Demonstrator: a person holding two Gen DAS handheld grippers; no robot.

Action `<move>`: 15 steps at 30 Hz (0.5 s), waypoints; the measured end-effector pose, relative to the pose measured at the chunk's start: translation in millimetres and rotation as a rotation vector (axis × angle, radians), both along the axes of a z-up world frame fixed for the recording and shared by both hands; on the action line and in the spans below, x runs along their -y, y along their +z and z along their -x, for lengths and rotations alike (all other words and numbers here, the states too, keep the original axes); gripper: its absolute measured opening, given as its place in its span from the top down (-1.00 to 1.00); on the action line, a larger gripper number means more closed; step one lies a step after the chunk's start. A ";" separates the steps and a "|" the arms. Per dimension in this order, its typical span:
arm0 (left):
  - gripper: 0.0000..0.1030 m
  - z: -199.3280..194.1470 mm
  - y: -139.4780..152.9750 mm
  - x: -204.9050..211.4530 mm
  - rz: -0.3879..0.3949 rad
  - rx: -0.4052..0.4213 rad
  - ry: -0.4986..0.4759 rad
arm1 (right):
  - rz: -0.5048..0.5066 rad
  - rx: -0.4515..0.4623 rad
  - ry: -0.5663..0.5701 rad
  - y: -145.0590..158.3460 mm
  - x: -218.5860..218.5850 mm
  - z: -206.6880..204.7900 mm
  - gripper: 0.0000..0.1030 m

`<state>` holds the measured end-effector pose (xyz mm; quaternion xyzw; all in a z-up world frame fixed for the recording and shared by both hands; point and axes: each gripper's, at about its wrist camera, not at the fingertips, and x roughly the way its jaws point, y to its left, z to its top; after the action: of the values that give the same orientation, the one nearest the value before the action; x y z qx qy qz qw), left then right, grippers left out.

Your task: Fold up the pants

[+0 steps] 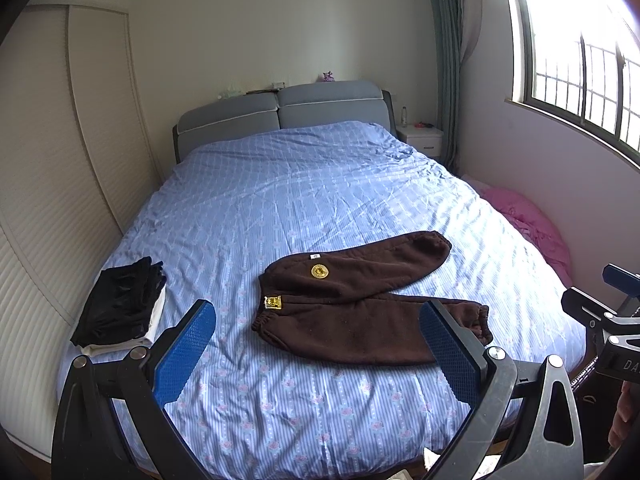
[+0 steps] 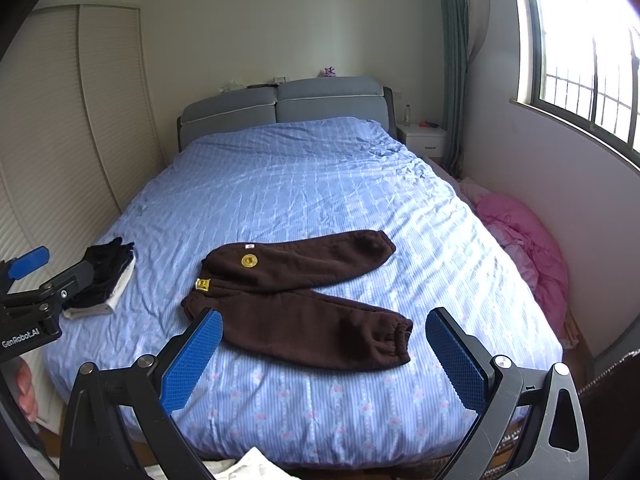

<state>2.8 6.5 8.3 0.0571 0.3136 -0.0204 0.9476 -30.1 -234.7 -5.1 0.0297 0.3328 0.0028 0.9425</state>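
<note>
Dark brown fleece pants (image 1: 360, 300) lie flat on the blue bedspread (image 1: 304, 200), waistband to the left, the two cuffed legs spread to the right in a V. A yellow round patch and a yellow label sit near the waist. They also show in the right wrist view (image 2: 304, 304). My left gripper (image 1: 318, 312) is open and empty, held above the near part of the bed in front of the pants. My right gripper (image 2: 324, 322) is open and empty, hovering near the lower leg cuff.
A stack of folded black and white clothes (image 1: 120, 308) lies at the bed's left edge. A pink blanket (image 2: 528, 248) is heaped between bed and wall on the right. A grey headboard (image 1: 280, 116), a white nightstand (image 1: 422, 138) and wardrobe doors (image 1: 60, 168) surround the bed.
</note>
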 end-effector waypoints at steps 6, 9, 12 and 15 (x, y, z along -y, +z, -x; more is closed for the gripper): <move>-1.00 -1.0 2.7 -3.6 0.000 0.005 0.010 | 0.000 0.001 0.001 -0.8 0.0 1.3 -1.00; -1.00 -1.2 3.8 -4.0 0.004 0.007 0.013 | 0.003 0.003 0.001 0.1 -0.4 0.4 -1.00; -1.00 -0.9 4.5 -4.3 0.004 0.010 0.012 | 0.005 0.003 0.002 1.0 -0.3 -0.1 -1.00; -1.00 -0.8 5.1 -4.2 0.003 0.014 0.013 | 0.005 0.004 0.003 0.7 0.2 0.1 -1.00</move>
<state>3.7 10.6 13.4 0.0536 0.3073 -0.0146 0.9500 -30.2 -234.9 -4.4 0.0272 0.3311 0.0034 0.9432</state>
